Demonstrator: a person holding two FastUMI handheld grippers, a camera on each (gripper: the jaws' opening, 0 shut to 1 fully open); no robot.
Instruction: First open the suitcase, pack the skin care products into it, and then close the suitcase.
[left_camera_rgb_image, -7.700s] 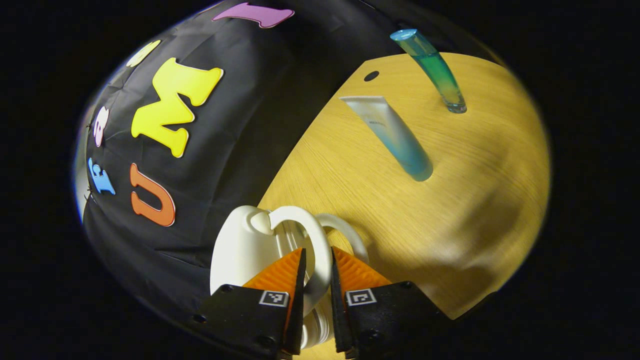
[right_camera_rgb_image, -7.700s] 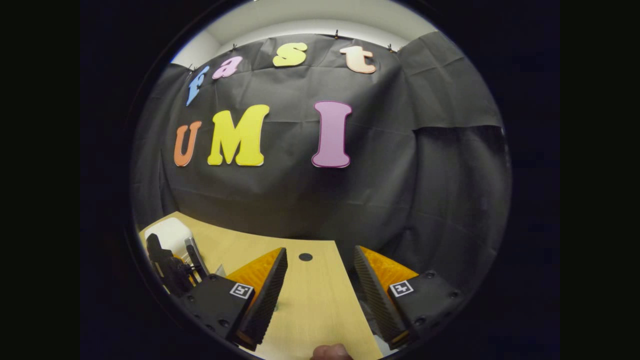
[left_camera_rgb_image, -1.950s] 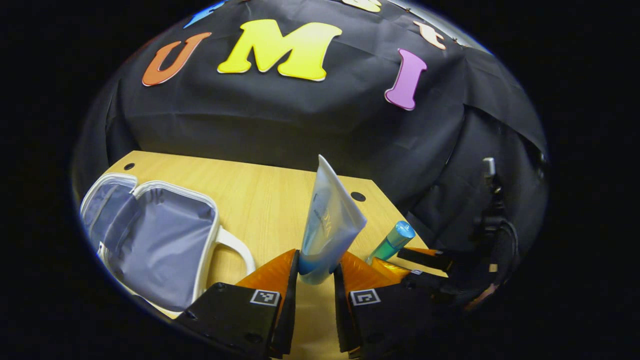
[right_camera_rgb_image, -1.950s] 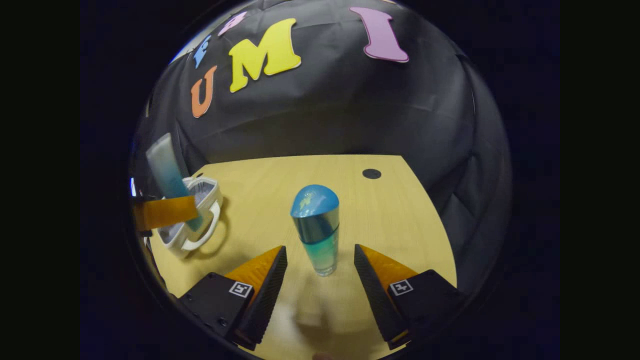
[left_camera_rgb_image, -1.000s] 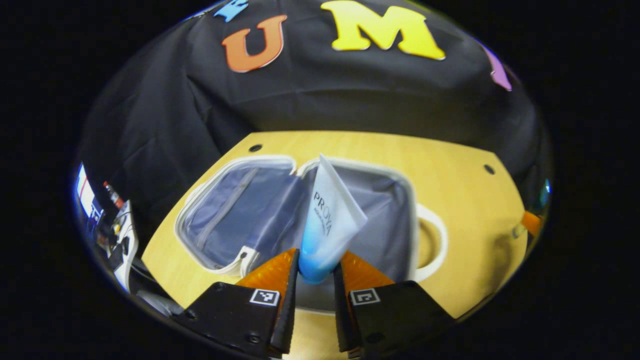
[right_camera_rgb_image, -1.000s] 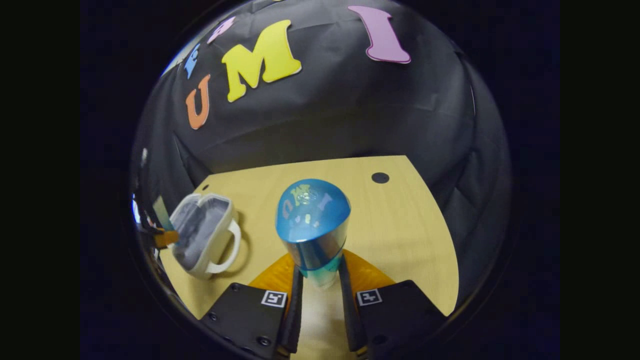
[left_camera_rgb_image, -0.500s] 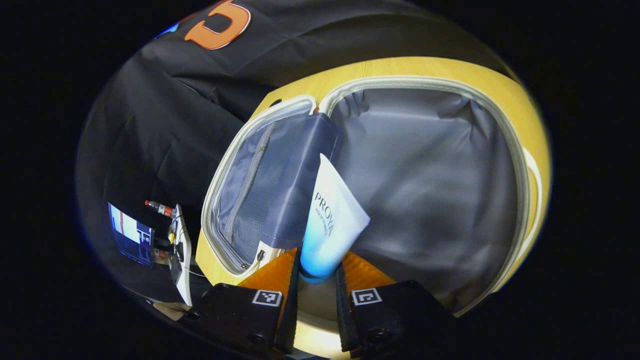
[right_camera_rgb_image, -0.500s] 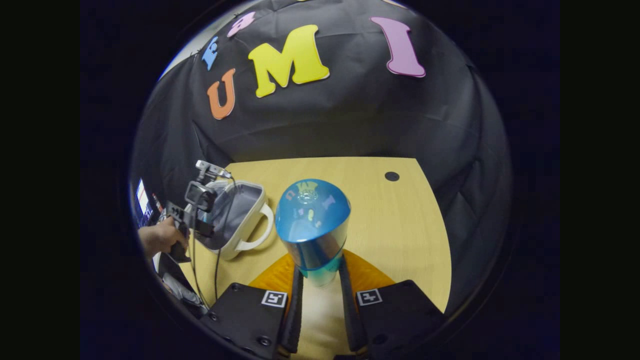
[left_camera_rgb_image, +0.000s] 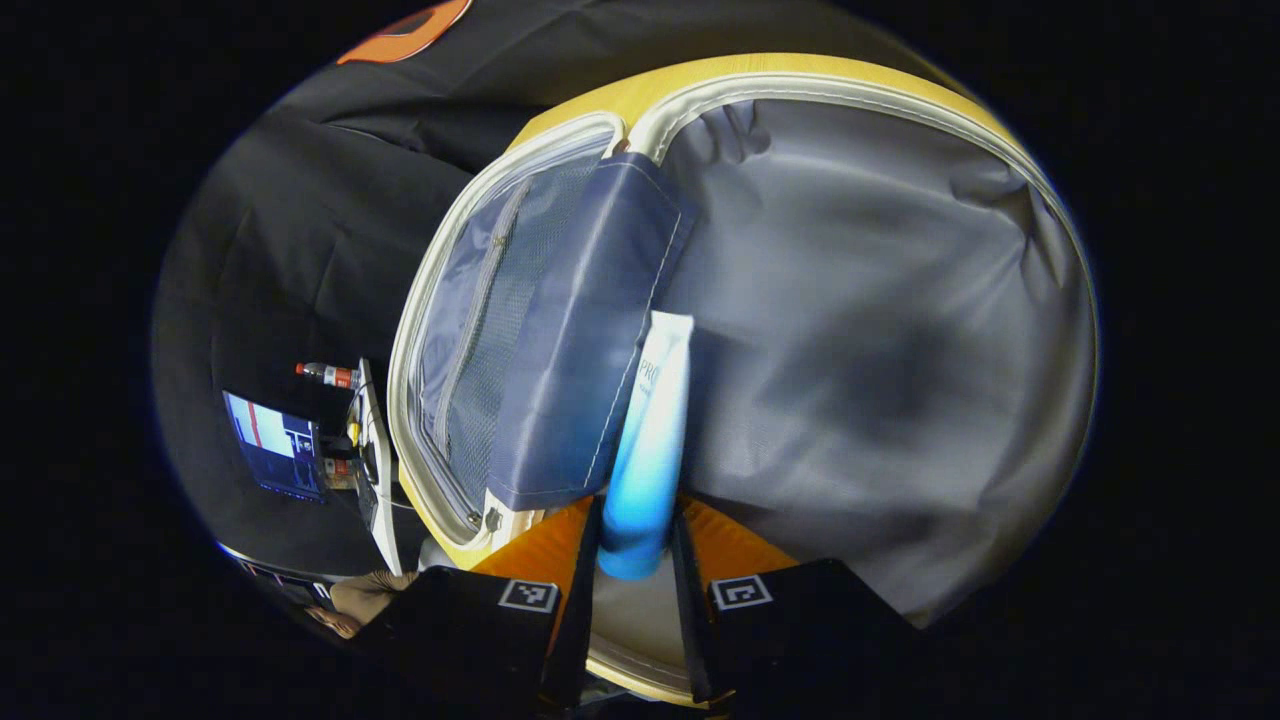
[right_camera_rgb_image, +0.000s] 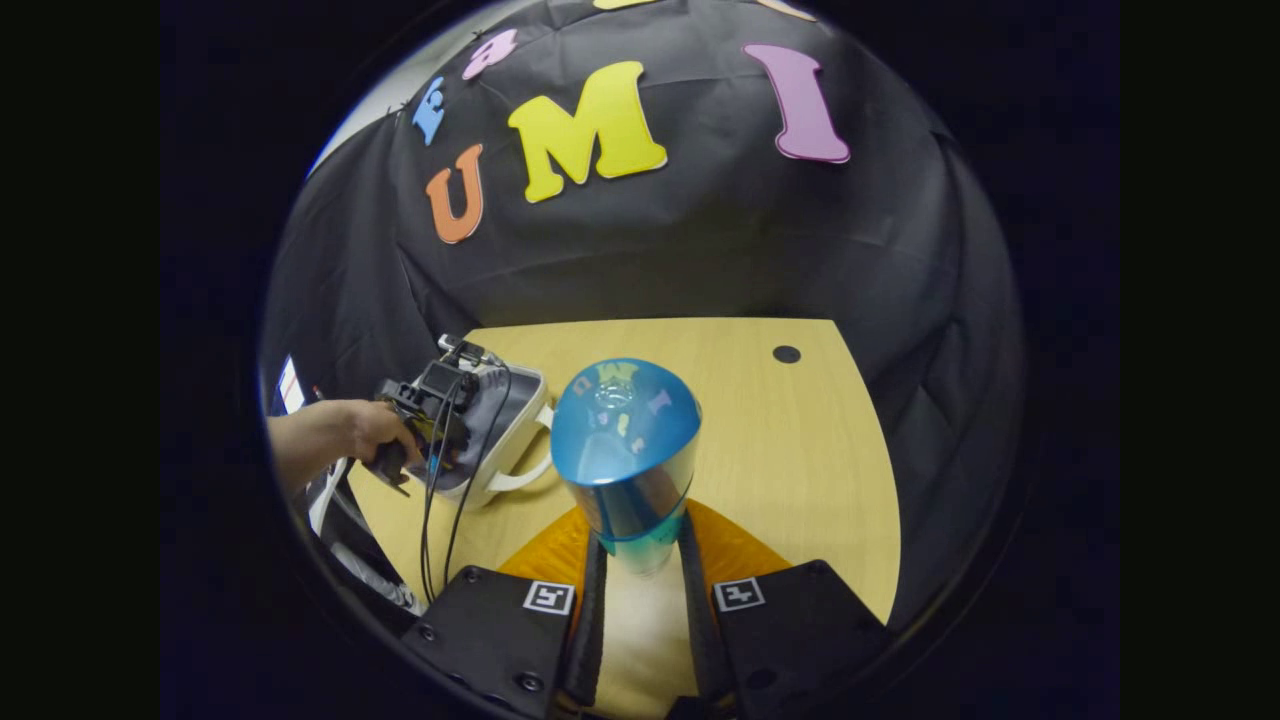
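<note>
Inside, soft grey lining (left_camera_rgb_image: 880, 330) surrounds smooth tube (left_camera_rgb_image: 650, 440).

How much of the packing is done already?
Opening looks done: the suitcase lies open. In hand: the left claw grips the white-blue tube down inside it, and the right claw holds the blue-capped bottle above the table. Left: letting both go inside, then closing.

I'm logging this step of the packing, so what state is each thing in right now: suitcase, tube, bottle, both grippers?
Suitcase: open, lying on the table.
Tube: held, its flat end down inside the suitcase against the lining.
Bottle: held upright above the table, cap on.
Left gripper: shut on the tube.
Right gripper: shut on the bottle.
</note>
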